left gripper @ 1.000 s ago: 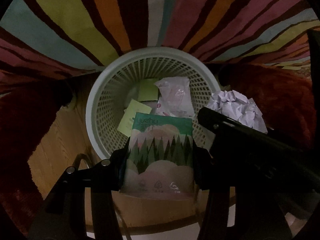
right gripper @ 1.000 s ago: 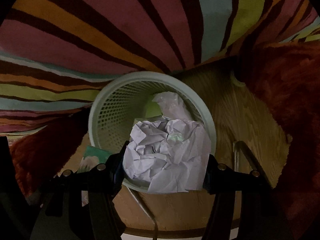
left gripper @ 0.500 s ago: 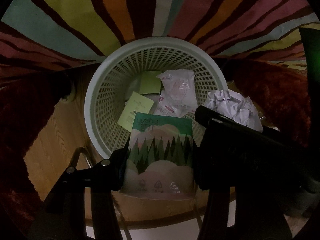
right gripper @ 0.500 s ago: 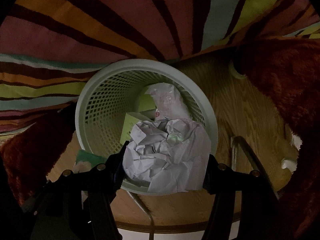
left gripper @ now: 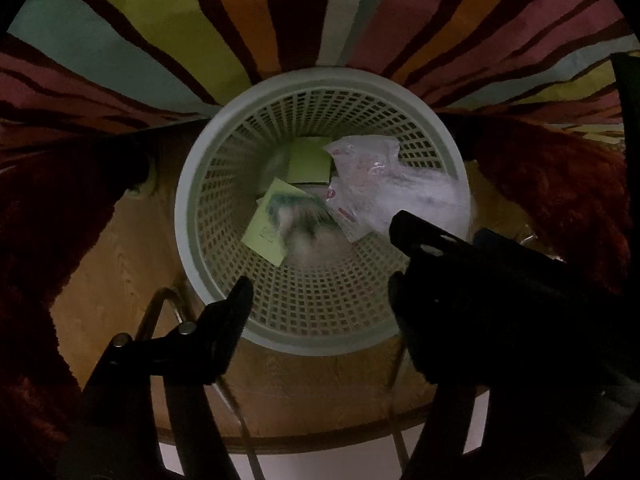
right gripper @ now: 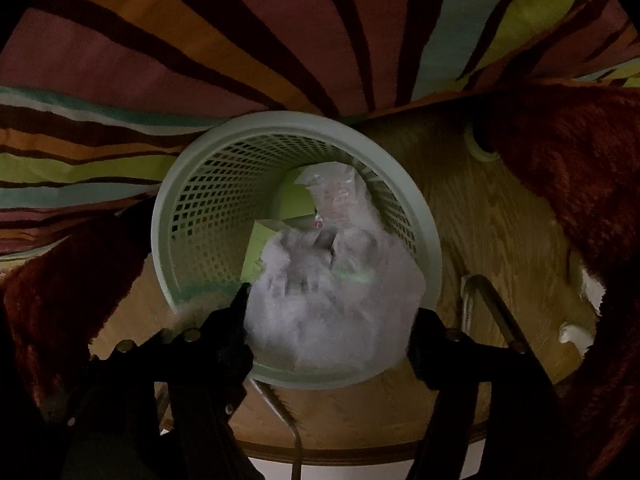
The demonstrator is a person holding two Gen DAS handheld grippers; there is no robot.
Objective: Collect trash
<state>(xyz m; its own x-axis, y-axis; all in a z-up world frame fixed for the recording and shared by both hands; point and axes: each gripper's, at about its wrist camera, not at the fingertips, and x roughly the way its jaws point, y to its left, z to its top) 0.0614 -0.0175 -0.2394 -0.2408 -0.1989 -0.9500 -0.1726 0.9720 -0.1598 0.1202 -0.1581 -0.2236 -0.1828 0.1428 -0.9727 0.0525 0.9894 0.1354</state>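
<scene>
The left gripper [left gripper: 320, 292] hangs over the basket [left gripper: 188, 184] with its jaws spread wide and nothing between them. A green packet [left gripper: 298, 220], blurred, lies or falls among the trash inside, beside a yellow-green card [left gripper: 266, 236], a second card [left gripper: 310, 160] and a clear wrapper [left gripper: 362, 172].

The right gripper [right gripper: 330, 316] is over the same basket [right gripper: 160, 224]. A crumpled paper ball [right gripper: 336, 296] sits between its jaws, smeared by motion, with a gap showing on the right side; the jaws look parted, and whether either finger touches the paper I cannot tell. In the left view the ball [left gripper: 424, 196] appears as a pale blur at the basket's right rim, above the right gripper's dark body.

All this trash should handle as very light stuff. The paper ball is soft and springy (it gives under a squeeze and puffs back), so it is best pinched across its middle. The packet is thin and probably slick, best taken by a flat edge. The wrapper is limp and may slip or cling. Nothing here looks fragile.

The basket stands on a wooden floor [right gripper: 480, 216], against a striped rug [right gripper: 200, 60], with red fuzzy fabric [right gripper: 568, 152] on both sides.
</scene>
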